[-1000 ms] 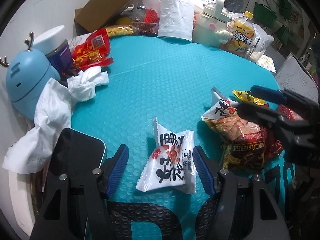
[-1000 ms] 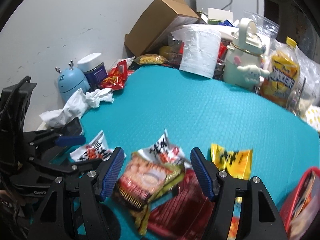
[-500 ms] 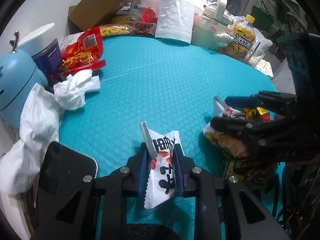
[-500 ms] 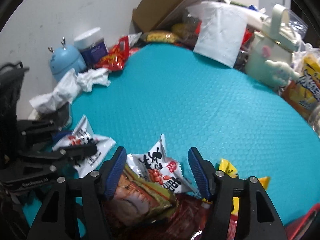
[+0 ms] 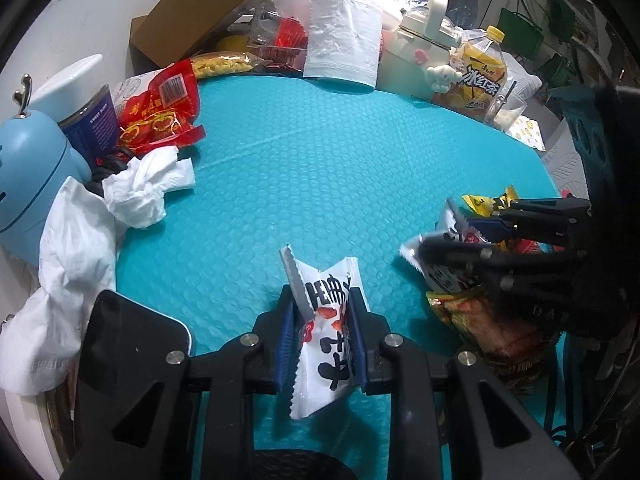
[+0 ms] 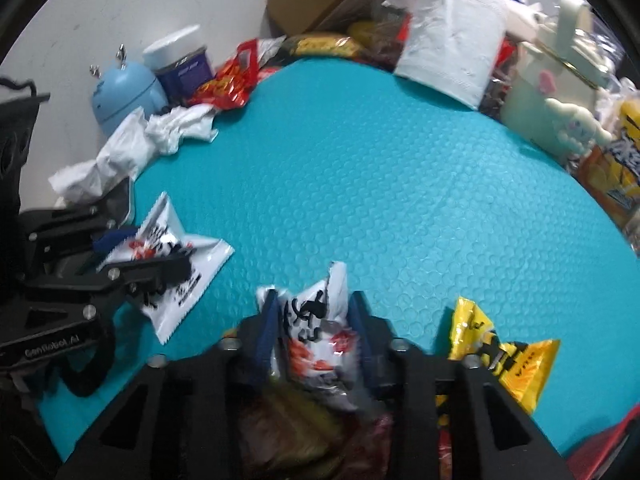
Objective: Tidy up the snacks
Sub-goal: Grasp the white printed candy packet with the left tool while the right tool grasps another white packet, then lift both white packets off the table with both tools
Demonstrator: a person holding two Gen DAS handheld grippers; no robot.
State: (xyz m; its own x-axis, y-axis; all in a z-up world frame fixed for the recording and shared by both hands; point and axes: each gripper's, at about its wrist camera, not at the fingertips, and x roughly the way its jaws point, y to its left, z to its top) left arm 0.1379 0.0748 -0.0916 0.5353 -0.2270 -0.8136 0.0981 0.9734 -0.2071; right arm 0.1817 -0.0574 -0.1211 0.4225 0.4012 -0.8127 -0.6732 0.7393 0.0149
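On the teal mat (image 5: 320, 160), my left gripper (image 5: 320, 308) is shut on a white snack packet (image 5: 326, 364) with black characters and red print, its top edge sticking up between the blue pads. In the right wrist view my right gripper (image 6: 314, 308) is shut on a second white packet (image 6: 320, 344) of the same kind. That packet lies on a heap of brown and red bags (image 6: 288, 432). A yellow packet (image 6: 500, 352) lies just right of it. The left wrist view shows the right gripper (image 5: 460, 236) at the right edge. The left gripper (image 6: 140, 252) appears at left in the right wrist view.
Crumpled tissues (image 5: 140, 188), a blue humidifier (image 5: 28, 172), a dark jar (image 5: 96, 116) and a red candy bag (image 5: 160, 116) line the mat's left side. A paper roll (image 5: 340, 48), cardboard box (image 5: 200, 12), cream kettle (image 5: 416, 56) and tea bottle (image 5: 480, 76) stand behind. A black phone (image 5: 132, 332) lies near left.
Both grippers stood open a second ago. The left jaws closed on their white packet first. The right gripper came lower over the heap, then closed on the other white packet.
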